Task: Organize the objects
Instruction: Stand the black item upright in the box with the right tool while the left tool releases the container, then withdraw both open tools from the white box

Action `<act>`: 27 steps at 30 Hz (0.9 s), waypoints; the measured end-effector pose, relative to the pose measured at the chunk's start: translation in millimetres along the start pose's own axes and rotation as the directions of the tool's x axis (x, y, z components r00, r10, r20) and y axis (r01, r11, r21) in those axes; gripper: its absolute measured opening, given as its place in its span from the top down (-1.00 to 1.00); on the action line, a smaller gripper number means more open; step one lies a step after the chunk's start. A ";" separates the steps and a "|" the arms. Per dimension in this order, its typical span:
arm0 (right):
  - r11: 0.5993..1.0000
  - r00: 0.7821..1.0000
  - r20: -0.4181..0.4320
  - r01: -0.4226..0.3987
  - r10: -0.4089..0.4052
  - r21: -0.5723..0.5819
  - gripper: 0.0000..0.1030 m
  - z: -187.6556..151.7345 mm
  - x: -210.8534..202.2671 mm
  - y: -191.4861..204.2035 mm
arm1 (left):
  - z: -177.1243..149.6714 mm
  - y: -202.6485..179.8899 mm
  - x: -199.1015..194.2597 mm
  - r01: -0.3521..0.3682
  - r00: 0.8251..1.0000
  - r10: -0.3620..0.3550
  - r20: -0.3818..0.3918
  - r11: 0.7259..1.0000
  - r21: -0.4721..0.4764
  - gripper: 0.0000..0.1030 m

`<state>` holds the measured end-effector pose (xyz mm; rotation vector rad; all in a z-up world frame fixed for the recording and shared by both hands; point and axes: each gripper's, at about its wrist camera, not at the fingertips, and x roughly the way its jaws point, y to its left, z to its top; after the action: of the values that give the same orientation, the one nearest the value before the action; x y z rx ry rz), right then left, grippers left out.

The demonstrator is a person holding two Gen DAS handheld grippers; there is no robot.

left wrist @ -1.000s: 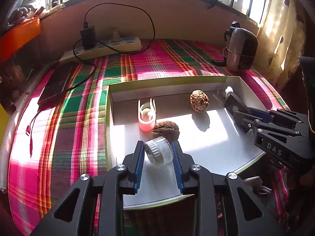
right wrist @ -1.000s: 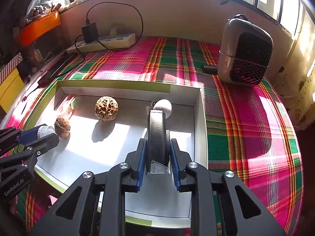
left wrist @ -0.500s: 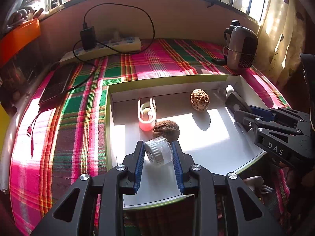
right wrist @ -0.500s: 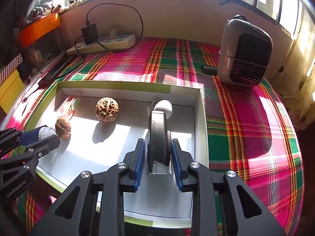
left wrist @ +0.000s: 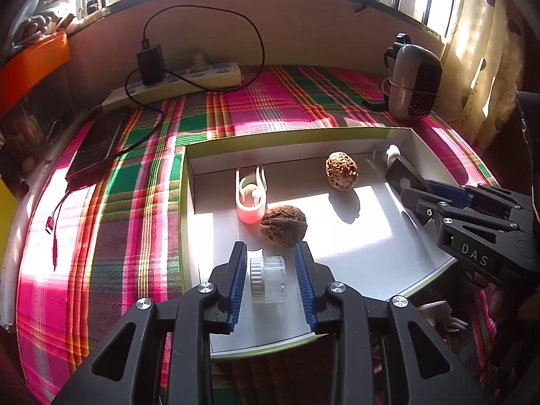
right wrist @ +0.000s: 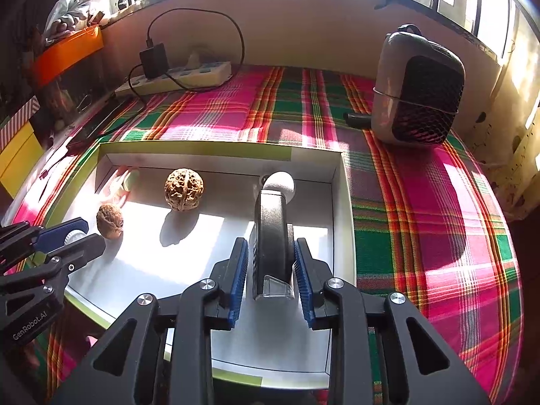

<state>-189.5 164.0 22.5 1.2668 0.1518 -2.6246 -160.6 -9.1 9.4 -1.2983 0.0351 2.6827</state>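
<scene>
I'm looking down on the plaid cloth [left wrist: 263, 108], pink, green and red, covering the whole surface. On it sits the shallow white tray [left wrist: 354, 263] with its yellow-green rim, and everything I'm sorting lies inside it. Behind the tray's right corner stands the grey heater [right wrist: 418, 91], with the power strip [left wrist: 189, 82] along the back wall and a dark phone [left wrist: 98, 145] off the tray's left side.

My right gripper [right wrist: 271, 266] has its jaws opening; there is a sliver of daylight on each side of the black handheld device [right wrist: 271, 233], which lies flat on the tray floor by the right wall, its white round end [right wrist: 280, 184] pointing at the back wall.

My left gripper [left wrist: 271, 278] is opening too, pads clear of the small clear jar [left wrist: 268, 280], which lies on its side in the near left part of the tray, ribbed white lid to the left.

Just beyond the jar sits the dark walnut [left wrist: 283, 226], touching the pink clip holder [left wrist: 250, 197]. The lighter walnut [left wrist: 341, 170] rests apart, nearer the back wall.
</scene>
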 end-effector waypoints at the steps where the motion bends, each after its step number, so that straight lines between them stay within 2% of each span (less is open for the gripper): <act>1: 1.000 1.000 0.002 -0.003 0.003 0.002 0.43 -0.1 -0.4 -0.3 | 0.1 -0.1 0.1 0.000 1.000 0.000 0.000 1.000 0.000 0.46; 9: 1.000 0.999 0.015 -0.028 0.028 0.003 0.16 -0.4 -4.2 3.1 | -1.3 -1.5 -1.2 0.003 1.000 -0.003 -0.004 1.000 -0.009 0.43; 27: 0.999 0.996 0.073 -0.045 0.043 0.028 0.15 -9.0 -30.9 -5.6 | -6.8 0.3 -25.1 0.015 0.999 -0.015 0.036 1.000 -0.022 0.36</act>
<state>-165.4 175.9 41.0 1.1686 0.0730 -2.6397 -139.9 -13.4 24.7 -1.2508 -0.0093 2.7008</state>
